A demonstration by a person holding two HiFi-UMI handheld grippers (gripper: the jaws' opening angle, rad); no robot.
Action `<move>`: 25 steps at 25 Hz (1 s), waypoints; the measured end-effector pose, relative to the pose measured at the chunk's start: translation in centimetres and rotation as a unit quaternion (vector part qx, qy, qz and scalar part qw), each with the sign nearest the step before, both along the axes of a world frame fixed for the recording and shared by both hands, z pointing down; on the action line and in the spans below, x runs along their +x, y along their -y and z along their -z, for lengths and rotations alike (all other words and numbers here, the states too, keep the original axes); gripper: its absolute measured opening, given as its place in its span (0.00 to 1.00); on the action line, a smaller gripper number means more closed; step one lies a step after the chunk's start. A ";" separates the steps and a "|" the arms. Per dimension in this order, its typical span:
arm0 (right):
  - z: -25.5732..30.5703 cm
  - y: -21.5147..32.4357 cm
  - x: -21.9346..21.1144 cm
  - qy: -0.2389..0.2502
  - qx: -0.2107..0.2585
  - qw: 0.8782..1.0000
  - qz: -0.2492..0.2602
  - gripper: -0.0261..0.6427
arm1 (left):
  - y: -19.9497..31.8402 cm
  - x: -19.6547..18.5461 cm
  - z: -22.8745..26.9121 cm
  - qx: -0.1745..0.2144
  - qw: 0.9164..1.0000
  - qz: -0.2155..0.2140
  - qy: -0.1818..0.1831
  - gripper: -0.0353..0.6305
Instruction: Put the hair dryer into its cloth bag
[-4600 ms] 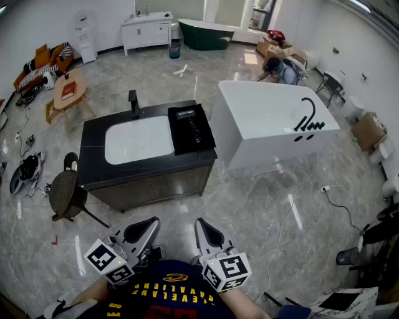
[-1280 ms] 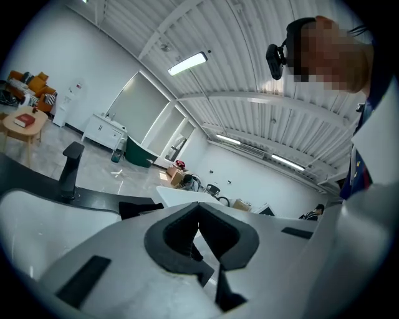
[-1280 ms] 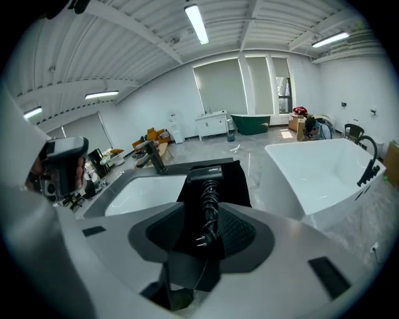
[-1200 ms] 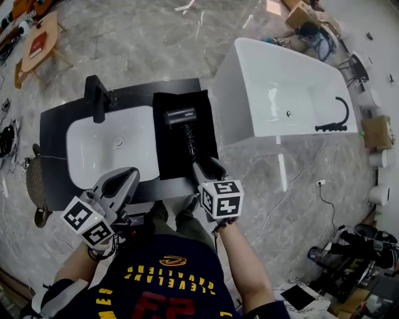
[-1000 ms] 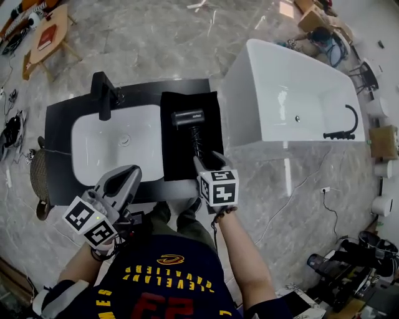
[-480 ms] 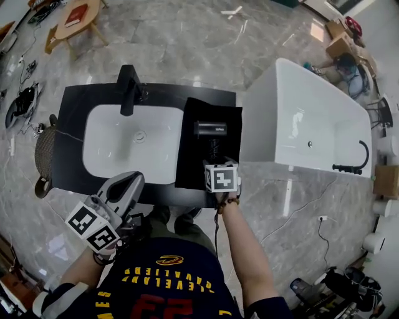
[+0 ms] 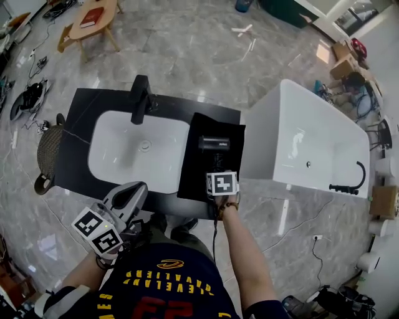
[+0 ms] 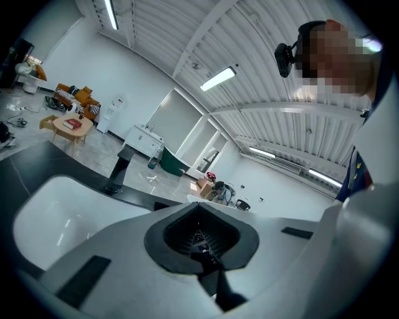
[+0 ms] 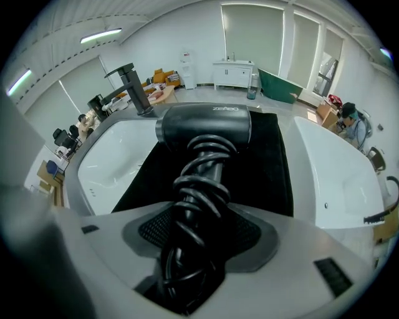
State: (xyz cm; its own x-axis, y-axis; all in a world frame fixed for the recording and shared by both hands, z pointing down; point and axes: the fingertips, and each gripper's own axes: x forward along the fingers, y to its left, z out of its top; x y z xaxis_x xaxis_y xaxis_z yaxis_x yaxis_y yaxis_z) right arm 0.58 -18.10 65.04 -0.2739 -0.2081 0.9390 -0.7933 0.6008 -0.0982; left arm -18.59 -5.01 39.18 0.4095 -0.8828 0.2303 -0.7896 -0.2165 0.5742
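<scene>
Floor [image 7: 187, 56]: grey polished marble tile, full frame. Centre left: black vanity counter [image 7: 81, 112] with white basin [image 7: 124, 156] and black faucet [image 7: 140, 99]. Right: white freestanding bathtub [image 7: 262, 143]. Upper left: wooden table [image 7: 93, 15]. Left edge: wicker chair [image 7: 48, 149]. Walls white; ceiling strip light [image 8: 218, 78]; tall windows [image 9: 252, 31] on far wall.

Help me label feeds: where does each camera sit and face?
Head view: on the person's head, looking down at the counter; left tongs, right tongs, shirt show.
Left gripper view: on the left tongs, facing across the sink; its jaws show.
Right gripper view: on the right tongs, aimed down at the hair dryer; jaws just opened, handle between.
Head and right gripper views share the hair dryer on its black bag.
</scene>
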 end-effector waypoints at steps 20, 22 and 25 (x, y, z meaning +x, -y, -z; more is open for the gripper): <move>10.1 -2.8 1.4 0.131 0.033 0.990 -0.039 0.39 | -0.1 4.0 0.5 0.034 0.985 -0.118 0.122 0.06; 11.4 -4.0 2.7 0.150 0.042 0.987 -0.048 0.39 | 0.7 4.9 -0.8 0.032 0.976 -0.150 0.156 0.06; 12.3 -5.9 5.4 0.152 0.054 0.985 -0.061 0.39 | 1.5 7.0 -4.1 0.021 0.957 -0.215 0.193 0.10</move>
